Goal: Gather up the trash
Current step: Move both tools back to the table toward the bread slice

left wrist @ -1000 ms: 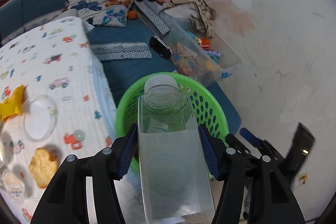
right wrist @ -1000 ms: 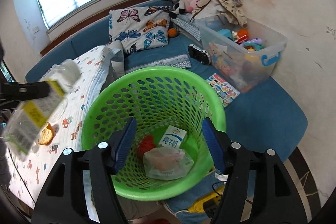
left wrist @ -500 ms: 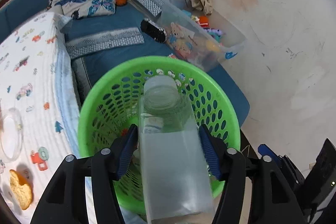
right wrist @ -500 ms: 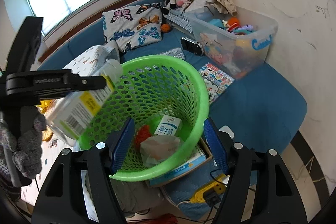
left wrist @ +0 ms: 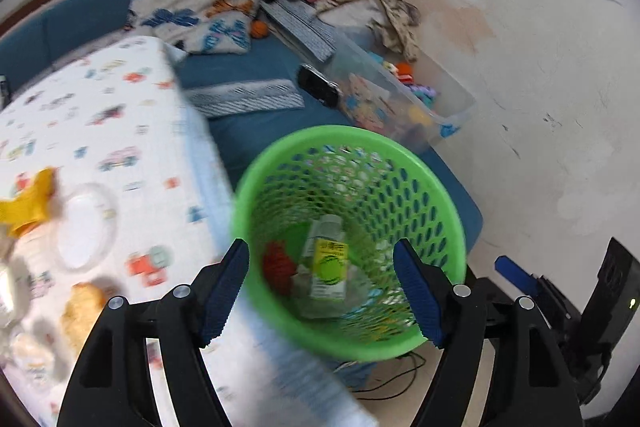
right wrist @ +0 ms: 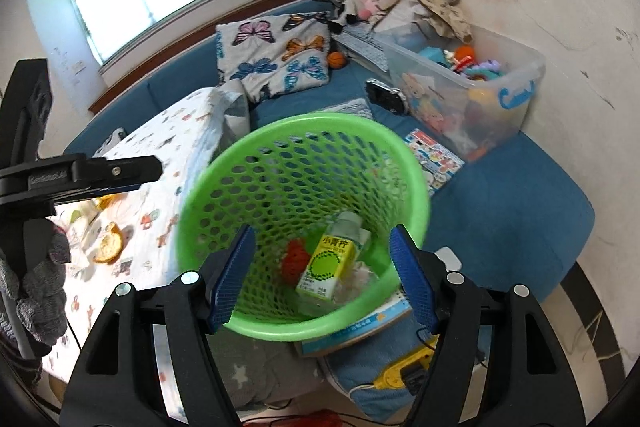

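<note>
The green mesh basket stands beside the table and takes up the middle of both wrist views. Inside it lies a clear plastic bottle with a yellow-green label, next to a red scrap and crumpled clear wrapping. My left gripper hovers above the basket's near rim; its jaws are opening and nothing is between them. My right gripper also looks down into the basket, open and apart from it, with the bottle below. One left finger shows at the left of the right wrist view.
A table with a printed cloth lies left of the basket, bearing a yellow toy, a clear lid and a biscuit. A clear toy bin and butterfly pillow sit on the blue couch. A book lies under the basket.
The left gripper has let go of the bottle, which now lies in the basket. Its jaws have spread wider and it has drawn back toward the table. The right gripper has barely moved.
</note>
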A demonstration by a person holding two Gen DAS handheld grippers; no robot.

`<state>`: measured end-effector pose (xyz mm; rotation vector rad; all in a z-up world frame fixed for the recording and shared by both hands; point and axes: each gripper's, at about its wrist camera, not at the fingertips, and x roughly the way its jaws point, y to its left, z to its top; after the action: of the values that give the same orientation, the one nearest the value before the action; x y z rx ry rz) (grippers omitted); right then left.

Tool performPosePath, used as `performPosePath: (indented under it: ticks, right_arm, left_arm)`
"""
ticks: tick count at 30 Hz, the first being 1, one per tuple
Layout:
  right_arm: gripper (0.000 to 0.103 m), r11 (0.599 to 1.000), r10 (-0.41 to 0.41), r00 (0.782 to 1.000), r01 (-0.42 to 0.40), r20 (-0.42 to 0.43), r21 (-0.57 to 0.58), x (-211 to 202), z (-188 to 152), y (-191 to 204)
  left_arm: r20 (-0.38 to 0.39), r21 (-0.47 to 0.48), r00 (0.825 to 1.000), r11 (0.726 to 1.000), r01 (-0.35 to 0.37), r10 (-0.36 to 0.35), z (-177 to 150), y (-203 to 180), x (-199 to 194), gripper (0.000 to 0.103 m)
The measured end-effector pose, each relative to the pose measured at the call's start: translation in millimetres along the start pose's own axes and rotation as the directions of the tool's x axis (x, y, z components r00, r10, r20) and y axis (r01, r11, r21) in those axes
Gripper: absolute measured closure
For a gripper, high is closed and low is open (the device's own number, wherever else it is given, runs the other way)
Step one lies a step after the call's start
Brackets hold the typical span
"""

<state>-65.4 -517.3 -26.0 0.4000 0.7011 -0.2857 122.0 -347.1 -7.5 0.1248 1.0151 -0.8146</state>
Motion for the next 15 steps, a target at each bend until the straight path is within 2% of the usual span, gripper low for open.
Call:
performPosePath:
  ticks: [6, 15]
  right_arm:
    - [0.031, 0.997, 0.050, 0.999, -0.049, 0.003, -0.066, -0.1, 3.9, 36.4]
    - [0.031, 0.974, 0.132, 0.991, -0.136, -0.037, -0.178, 13.8, 1.0, 104.8]
  left_arm:
    - [0.061, -0.037, 0.993, 0.995, -0.097, 0.099, -27.3, 35.6, -43.0, 0.031]
    - [0.109, -0.163, 0.962, 0.959, -0.232, 0.251, -69.4, 110.2, -98.1, 0.027]
